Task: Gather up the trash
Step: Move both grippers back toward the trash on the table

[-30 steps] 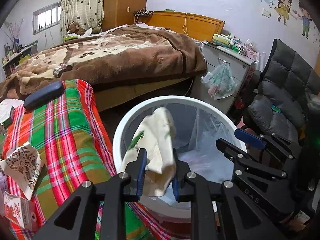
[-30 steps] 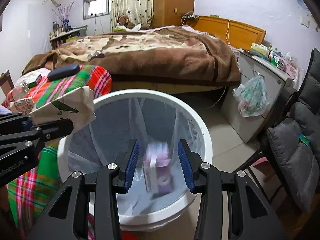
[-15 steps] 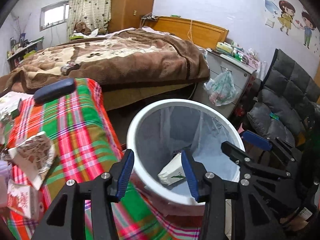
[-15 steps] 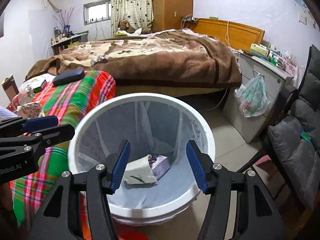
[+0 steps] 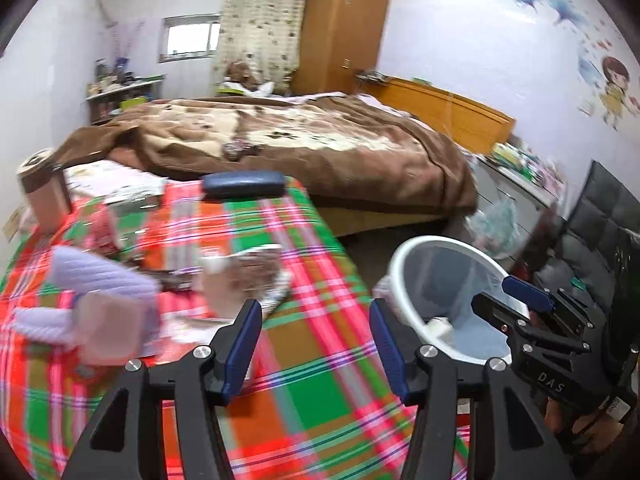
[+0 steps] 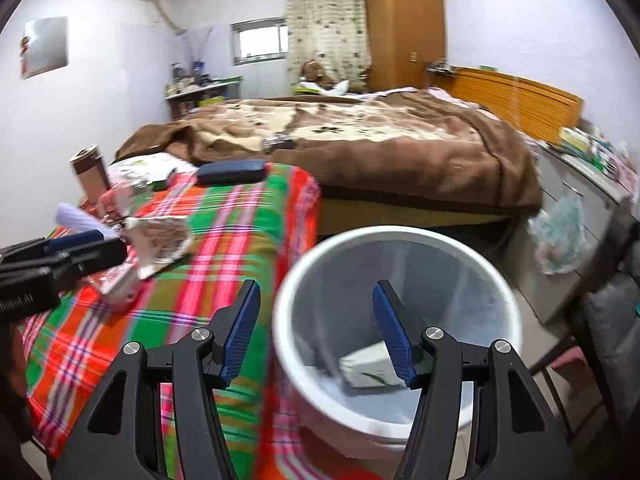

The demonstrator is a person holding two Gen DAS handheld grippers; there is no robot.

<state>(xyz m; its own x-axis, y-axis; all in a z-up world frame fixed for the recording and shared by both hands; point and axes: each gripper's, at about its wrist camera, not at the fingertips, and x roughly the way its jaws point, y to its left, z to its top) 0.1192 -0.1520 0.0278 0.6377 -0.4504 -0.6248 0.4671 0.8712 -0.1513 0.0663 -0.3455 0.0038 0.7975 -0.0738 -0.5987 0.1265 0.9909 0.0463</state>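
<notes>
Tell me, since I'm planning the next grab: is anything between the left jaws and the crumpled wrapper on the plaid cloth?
Nothing visible. The left gripper, jaws open and empty, points across bare plaid cloth at the wrapper. The purple item lies to its left and the bin to its right, both off that line. The view is motion-blurred.

Left hand-held gripper (image 5: pixel 316 336), jaws apart, above plaid tablecloth (image 5: pixel 320 392) beside white bin (image 5: pixel 404 276).

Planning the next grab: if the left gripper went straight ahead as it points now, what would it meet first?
Probably the plaid tablecloth, bare between its open fingers; the crumpled wrapper lies slightly left of that line. Depth is blurred.
</notes>
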